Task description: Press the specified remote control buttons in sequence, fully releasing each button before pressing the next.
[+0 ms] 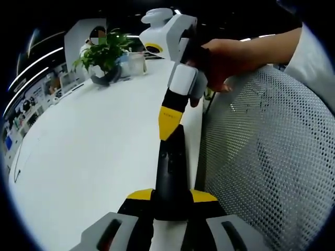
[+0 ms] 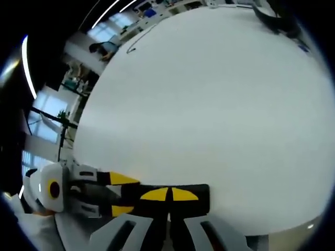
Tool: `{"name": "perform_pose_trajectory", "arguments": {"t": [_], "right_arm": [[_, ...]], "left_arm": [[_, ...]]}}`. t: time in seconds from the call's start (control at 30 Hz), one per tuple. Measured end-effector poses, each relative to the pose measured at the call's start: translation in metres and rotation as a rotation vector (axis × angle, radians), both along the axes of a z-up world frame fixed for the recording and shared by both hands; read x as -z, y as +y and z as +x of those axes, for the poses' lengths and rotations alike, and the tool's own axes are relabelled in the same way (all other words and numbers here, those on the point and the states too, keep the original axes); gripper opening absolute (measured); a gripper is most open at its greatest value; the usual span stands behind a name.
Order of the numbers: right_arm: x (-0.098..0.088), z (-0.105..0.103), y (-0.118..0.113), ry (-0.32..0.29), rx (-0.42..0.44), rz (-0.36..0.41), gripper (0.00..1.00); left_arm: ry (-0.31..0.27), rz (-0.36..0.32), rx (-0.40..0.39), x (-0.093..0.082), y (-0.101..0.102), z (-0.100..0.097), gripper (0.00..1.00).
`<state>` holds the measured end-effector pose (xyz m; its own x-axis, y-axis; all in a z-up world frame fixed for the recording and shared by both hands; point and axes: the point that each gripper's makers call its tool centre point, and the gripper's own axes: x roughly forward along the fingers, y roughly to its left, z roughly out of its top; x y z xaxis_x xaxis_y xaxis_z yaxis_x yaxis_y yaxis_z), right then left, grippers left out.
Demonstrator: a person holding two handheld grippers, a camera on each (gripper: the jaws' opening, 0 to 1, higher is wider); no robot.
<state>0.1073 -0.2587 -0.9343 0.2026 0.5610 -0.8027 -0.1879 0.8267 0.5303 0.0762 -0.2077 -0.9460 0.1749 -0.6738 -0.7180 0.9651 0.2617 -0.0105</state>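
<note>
In the left gripper view, the left gripper at six o'clock is clamped on the near end of a black remote control that points toward twelve over the white counter. The right gripper, held by a hand, has its yellow tips together, touching the remote's far end. A potted plant stands at eleven o'clock; a mesh chair is at three.

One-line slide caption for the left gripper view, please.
Left gripper holds the black remote over the white table while the right gripper tip touches its far end.
</note>
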Motion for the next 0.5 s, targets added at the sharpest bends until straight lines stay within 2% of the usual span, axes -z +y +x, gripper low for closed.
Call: {"name": "perform_pose_trajectory", "arguments": {"t": [0.5], "right_arm": [[0.0030,-0.0015,-0.0001,0.015,0.002,-0.002,0.00]], "left_arm": [[-0.001,-0.002,0.004,0.0001,-0.0004,0.0003,0.24]]}}
